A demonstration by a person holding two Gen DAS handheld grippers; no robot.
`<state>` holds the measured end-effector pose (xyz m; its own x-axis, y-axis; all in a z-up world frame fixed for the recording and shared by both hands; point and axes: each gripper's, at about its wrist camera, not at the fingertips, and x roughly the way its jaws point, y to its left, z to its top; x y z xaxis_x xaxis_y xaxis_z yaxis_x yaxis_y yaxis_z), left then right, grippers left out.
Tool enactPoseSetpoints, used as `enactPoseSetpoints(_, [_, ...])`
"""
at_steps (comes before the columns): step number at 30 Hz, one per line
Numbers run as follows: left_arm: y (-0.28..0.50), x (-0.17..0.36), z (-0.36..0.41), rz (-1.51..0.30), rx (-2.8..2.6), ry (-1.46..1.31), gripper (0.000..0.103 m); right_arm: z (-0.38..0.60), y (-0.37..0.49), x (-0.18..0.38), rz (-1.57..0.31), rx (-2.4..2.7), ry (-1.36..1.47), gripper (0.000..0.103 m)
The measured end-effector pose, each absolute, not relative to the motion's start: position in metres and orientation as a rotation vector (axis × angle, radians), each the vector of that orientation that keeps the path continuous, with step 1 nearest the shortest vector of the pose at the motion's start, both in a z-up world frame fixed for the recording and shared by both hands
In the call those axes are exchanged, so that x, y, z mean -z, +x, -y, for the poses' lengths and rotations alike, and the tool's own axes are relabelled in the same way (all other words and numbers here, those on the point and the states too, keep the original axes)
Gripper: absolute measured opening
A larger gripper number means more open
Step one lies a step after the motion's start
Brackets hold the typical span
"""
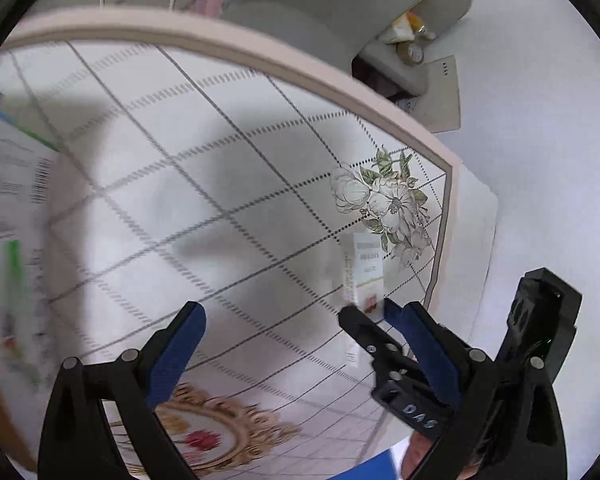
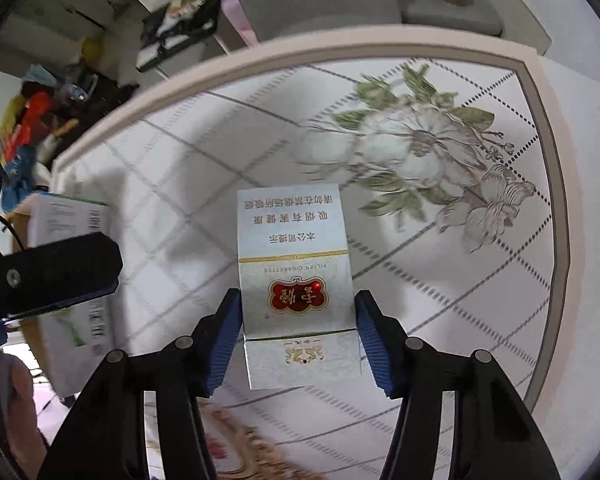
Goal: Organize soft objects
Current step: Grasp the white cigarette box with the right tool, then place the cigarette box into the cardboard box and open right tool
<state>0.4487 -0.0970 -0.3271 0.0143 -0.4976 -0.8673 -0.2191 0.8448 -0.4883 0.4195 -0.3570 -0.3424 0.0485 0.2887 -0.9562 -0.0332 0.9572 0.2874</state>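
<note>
My right gripper (image 2: 298, 308) is shut on a white cigarette pack (image 2: 296, 248) with a red and gold emblem. The blue pads press on its two long sides. The pack hangs above the tablecloth, clear of it. In the left wrist view the same pack (image 1: 364, 268) stands on end at the right, with a black finger (image 1: 360, 326) of the right gripper beside it. My left gripper (image 1: 296, 316) is open over the cloth with nothing between its fingers. One of its fingers (image 2: 60, 272) shows at the left edge of the right wrist view.
The table (image 1: 220, 46) has a pale rim and a grid cloth with printed flowers (image 2: 420, 144). A white carton (image 2: 68, 216) with a barcode stands at its left side. A grey seat (image 1: 340, 0) and floor clutter (image 2: 32, 120) lie beyond the far edge.
</note>
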Motion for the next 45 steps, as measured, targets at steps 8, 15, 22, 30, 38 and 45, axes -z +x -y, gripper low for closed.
enactPoseSetpoints(8, [0.396, 0.250, 0.003, -1.434, 0.179, -0.484, 0.100, 0.267, 0.382, 0.247, -1.400, -0.342, 0.267, 0.059])
enactPoseSetpoints(15, [0.338, 0.201, -0.097, -1.325, 0.020, -0.329, 0.100, 0.148, 0.341, 0.192, -1.352, -0.426, 0.288, 0.059])
enactPoseSetpoints(22, [0.295, 0.203, -0.194, -1.320, -0.175, -0.136, 0.100, 0.023, 0.302, 0.183, -1.403, -0.534, 0.276, 0.059])
enactPoseSetpoints(30, [0.276, 0.250, -0.271, -1.387, -0.339, 0.038, 0.100, -0.093, 0.288, 0.239, -1.525, -0.566, 0.276, 0.059])
enactPoseSetpoints(38, [0.276, 0.280, -0.295, -1.423, -0.356, 0.064, 0.100, -0.148, 0.291, 0.284, -1.563, -0.544, 0.213, 0.059])
enactPoseSetpoints(45, [0.284, 0.280, -0.303, -1.427, -0.344, 0.025, 0.100, -0.152, 0.310, 0.308, -1.602, -0.538, 0.239, 0.060])
